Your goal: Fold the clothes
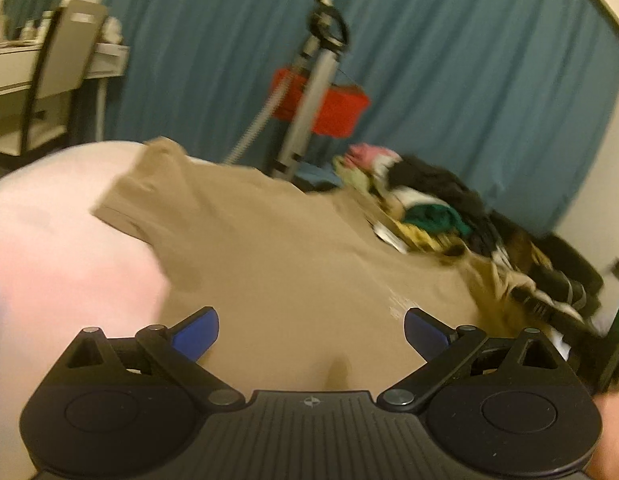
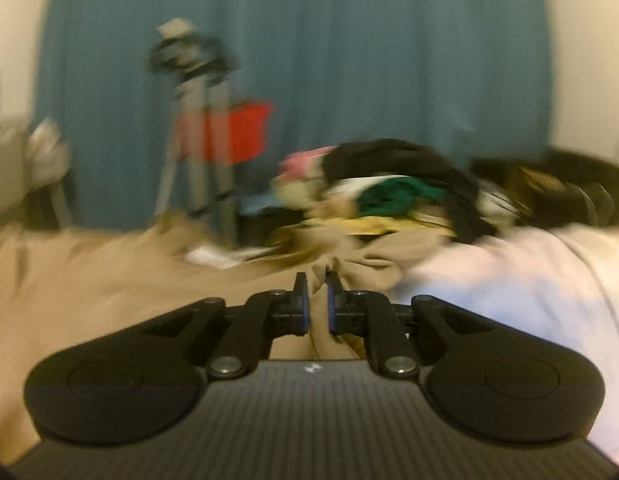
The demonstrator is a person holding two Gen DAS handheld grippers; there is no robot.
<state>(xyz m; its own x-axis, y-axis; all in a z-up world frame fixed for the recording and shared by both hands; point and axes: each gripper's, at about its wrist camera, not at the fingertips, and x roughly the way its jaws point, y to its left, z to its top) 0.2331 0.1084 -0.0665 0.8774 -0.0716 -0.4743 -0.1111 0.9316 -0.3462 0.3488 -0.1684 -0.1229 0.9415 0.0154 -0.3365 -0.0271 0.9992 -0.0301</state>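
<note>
A tan T-shirt (image 1: 269, 248) lies spread on a pale pink bed sheet (image 1: 49, 248). My left gripper (image 1: 311, 330) is open with its blue pads wide apart, just above the shirt's near part, holding nothing. In the right wrist view my right gripper (image 2: 317, 294) is shut on a bunched fold of the tan T-shirt (image 2: 89, 280), and cloth sticks out between the pads. The right gripper's dark body shows at the far right of the left wrist view (image 1: 617, 344). Both views are blurred.
A heap of mixed clothes (image 1: 437, 208) lies at the far right of the bed, also in the right wrist view (image 2: 389, 196). Behind the bed stand a tripod (image 1: 309, 92), a red box (image 1: 333, 108) and a blue curtain (image 1: 449, 60). A chair (image 1: 57, 76) stands at left.
</note>
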